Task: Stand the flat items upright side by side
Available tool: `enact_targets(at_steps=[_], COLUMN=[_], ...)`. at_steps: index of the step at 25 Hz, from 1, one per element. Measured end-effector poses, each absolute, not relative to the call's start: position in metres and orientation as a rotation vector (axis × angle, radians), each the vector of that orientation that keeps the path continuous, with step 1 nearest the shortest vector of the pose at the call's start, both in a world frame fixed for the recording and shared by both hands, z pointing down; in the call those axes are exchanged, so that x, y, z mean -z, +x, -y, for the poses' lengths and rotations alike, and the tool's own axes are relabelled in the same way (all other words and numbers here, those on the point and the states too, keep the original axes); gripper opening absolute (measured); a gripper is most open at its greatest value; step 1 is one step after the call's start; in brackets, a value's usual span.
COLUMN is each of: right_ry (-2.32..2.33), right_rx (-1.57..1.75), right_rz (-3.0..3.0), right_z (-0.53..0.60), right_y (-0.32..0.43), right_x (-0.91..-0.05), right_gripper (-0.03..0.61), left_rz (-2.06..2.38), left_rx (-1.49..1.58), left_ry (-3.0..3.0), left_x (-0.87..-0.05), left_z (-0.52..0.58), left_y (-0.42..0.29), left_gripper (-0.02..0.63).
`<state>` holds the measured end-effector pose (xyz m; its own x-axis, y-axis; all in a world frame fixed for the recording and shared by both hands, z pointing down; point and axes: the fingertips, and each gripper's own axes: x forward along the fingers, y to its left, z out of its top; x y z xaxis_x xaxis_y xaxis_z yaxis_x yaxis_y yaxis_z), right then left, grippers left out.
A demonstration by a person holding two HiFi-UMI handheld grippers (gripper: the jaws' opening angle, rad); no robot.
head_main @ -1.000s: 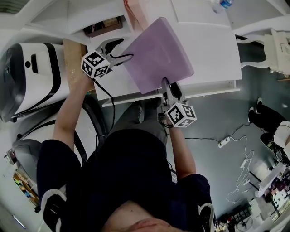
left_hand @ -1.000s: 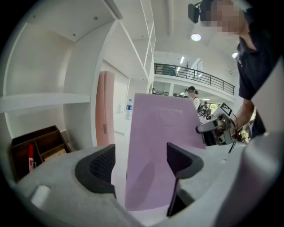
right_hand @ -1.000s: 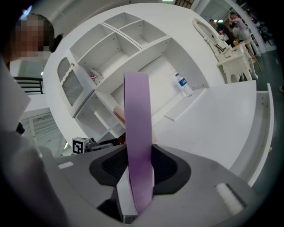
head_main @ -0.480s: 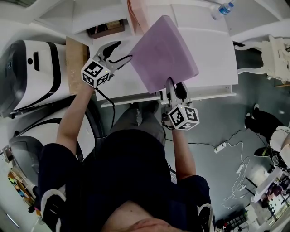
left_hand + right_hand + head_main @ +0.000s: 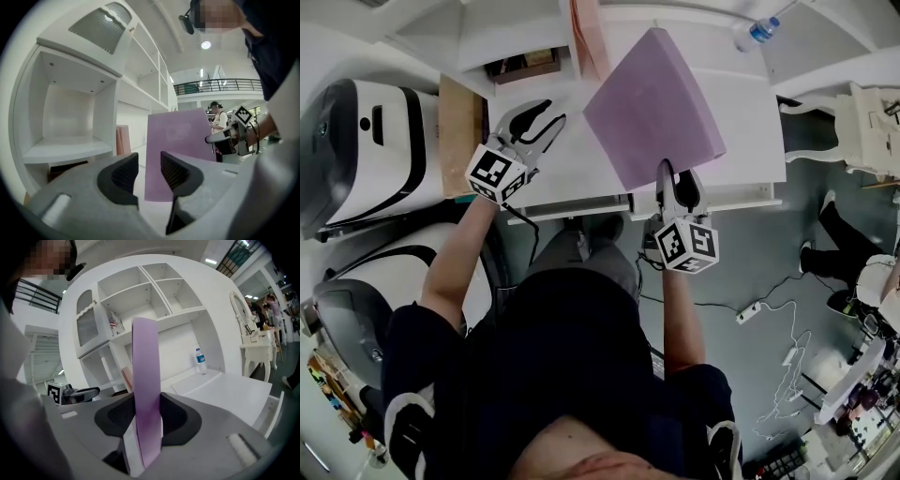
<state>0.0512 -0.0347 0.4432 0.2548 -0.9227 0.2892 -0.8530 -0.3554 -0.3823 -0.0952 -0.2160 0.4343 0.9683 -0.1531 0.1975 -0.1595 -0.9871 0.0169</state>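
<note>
A purple flat board (image 5: pixel 652 103) is lifted edge-on over the white desk (image 5: pixel 750 112). My right gripper (image 5: pixel 678 173) is shut on its near corner, and in the right gripper view the board (image 5: pixel 146 394) stands upright between the pads. My left gripper (image 5: pixel 551 111) hovers just left of the board, apart from it. Its jaws have just been closing, but a narrow gap remains with nothing in it. In the left gripper view the board (image 5: pixel 176 150) stands beyond that gripper (image 5: pixel 149 164). A pink flat item (image 5: pixel 586 33) stands upright in the shelf behind.
White shelf cubbies rise behind the desk, with a brown box (image 5: pixel 525 64) in a low one. A water bottle (image 5: pixel 757 31) stands at the desk's far right. A white machine (image 5: pixel 366 141) and a wooden panel (image 5: pixel 459 131) are at left.
Both grippers have risen and moved toward the shelf, carrying the purple board higher. The left gripper's jaws have narrowed and its tips stand farther from the board's left edge.
</note>
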Motion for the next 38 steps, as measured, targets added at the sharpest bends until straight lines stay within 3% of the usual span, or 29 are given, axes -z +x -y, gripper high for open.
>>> enact_targets(at_steps=[9,38], right_ry=[-2.523,-2.79], right_rx=[0.538,0.199], right_rz=[-1.718,-1.813], right_z=[0.047,0.165], right_y=[0.067,0.129], right_x=[-0.413,-0.412], right_gripper=[0.153,0.152], left_rz=[0.413,0.652], left_rx=[-0.185,-0.155], left_ry=[3.101,3.079], left_x=[-0.408,-0.387], left_z=[0.219,0.245], left_y=[-0.117,-0.132], left_gripper=[0.002,0.0])
